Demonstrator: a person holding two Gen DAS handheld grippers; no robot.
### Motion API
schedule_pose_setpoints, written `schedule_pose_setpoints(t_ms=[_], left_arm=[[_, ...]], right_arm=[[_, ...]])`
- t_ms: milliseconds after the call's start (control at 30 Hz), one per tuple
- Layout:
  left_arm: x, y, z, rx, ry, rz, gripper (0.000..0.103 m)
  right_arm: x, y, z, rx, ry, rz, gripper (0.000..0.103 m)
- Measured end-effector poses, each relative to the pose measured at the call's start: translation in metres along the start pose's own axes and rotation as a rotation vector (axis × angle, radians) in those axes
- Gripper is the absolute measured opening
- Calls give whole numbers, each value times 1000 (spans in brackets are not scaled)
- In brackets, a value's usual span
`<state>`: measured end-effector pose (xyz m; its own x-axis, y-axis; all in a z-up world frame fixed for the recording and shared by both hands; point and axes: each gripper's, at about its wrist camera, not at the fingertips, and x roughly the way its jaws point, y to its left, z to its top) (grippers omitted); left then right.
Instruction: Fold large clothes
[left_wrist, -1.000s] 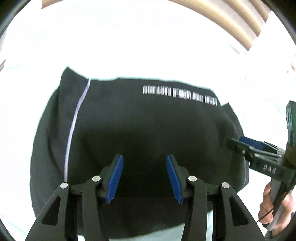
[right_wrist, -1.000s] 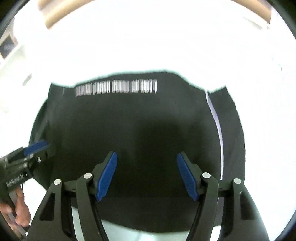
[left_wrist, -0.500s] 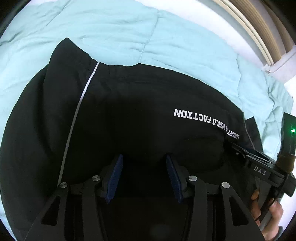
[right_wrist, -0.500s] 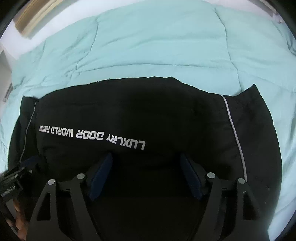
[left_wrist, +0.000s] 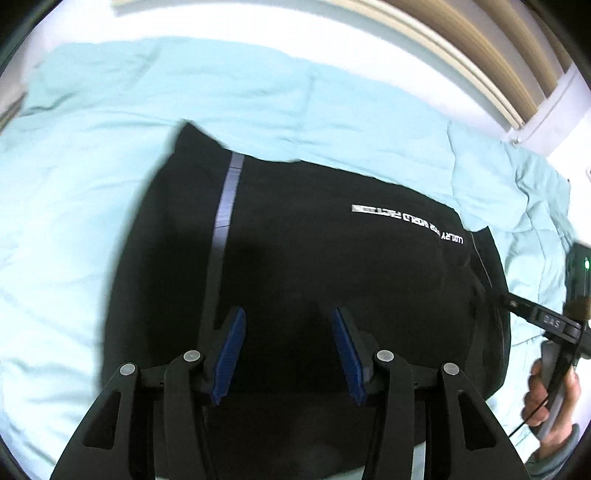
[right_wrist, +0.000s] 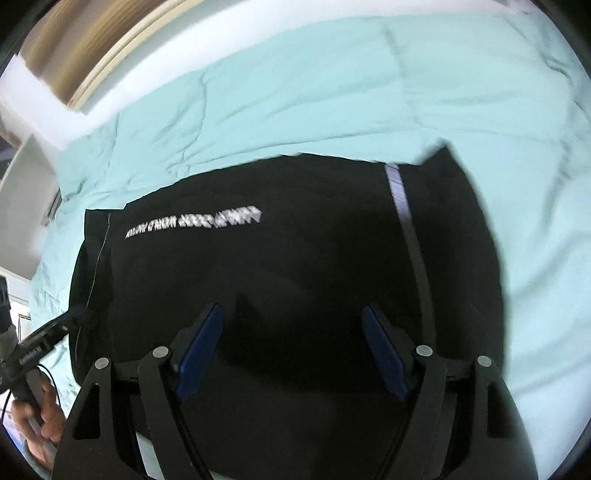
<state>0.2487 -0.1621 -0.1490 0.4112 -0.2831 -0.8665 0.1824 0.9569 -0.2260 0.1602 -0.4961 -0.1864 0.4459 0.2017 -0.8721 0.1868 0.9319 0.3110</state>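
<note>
A black garment (left_wrist: 332, 258) with white lettering and a pale side stripe lies folded flat on a light blue quilt (left_wrist: 92, 184); it also shows in the right wrist view (right_wrist: 295, 266). My left gripper (left_wrist: 288, 350) is open and empty above the garment's near part. My right gripper (right_wrist: 291, 347) is open and empty above the garment too. The right gripper shows at the garment's right edge in the left wrist view (left_wrist: 517, 310), and the left gripper shows at its left edge in the right wrist view (right_wrist: 66, 325).
The quilt (right_wrist: 332, 92) covers a bed all around the garment. A wooden headboard (left_wrist: 480, 44) and white wall stand behind the bed. A person's hand (left_wrist: 550, 398) holds the right gripper's handle.
Both grippers have pulled back and risen from the garment, so more of the quilt shows around it. Both stay open. The garment has not moved.
</note>
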Motion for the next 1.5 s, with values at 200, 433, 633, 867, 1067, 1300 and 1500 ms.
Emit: schedule_pose_setpoints(t_ms=[200,433,633,867,1067,1300,1500], left_arm=[[-34,54,-15,-73,-26,90,51],[-37,102,-38,-211,-5,111,51],[-35,112,-46,-254,4,110,51],[-33,111,-33,-242,3,86,51],[-18,108,-3,-214,9,-12,54],[24,116,33,-274,63,-157,63],[80,112,37,-274,200,-217,71]], right_arm=[[-36,-51,-36,76,-7,-63,80],[-52,-91,-67,175,3,-87,81],[-55,-100,-75,167,13,-119,81],[-52,-95,-63,143,2,-123,81],[-41,-100,-50,141,8,-126,81],[-27,-112,-35,157,9,-98,81],[-9,-124,-22,168,20,-41,86]])
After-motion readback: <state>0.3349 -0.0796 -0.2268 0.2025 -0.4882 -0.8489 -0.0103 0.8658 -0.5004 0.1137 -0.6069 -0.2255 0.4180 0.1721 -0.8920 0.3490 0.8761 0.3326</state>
